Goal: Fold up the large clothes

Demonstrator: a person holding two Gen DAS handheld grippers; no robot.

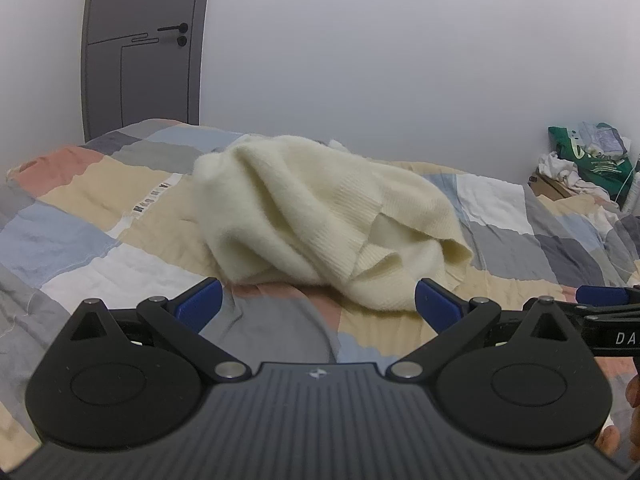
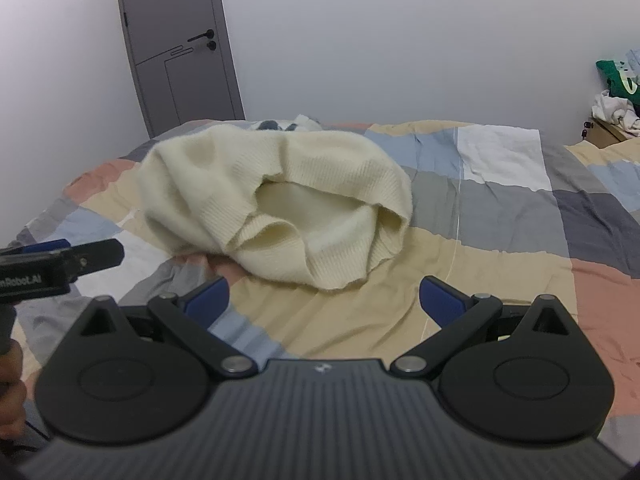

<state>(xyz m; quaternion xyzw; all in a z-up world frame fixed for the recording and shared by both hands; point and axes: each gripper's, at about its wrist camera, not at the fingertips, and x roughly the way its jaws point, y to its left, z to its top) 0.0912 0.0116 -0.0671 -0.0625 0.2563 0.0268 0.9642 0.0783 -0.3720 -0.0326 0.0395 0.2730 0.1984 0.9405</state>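
The left gripper (image 1: 318, 302) is sitting level, its blue-padded fingers (image 1: 200, 300) spread wide and gripping nothing. The right gripper (image 2: 324, 300) is sitting level too, its fingers (image 2: 440, 300) spread equally wide and holding nothing. Both are pointing forward, side by side, each showing at the edge of the other's view.

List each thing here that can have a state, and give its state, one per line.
Cream sweater: crumpled in a heap on the bed, unfolded.
Left tool: open, holding nothing.
Right tool: open, holding nothing.
Grey door: closed.
Patchwork bedcover: spread out, wrinkled.
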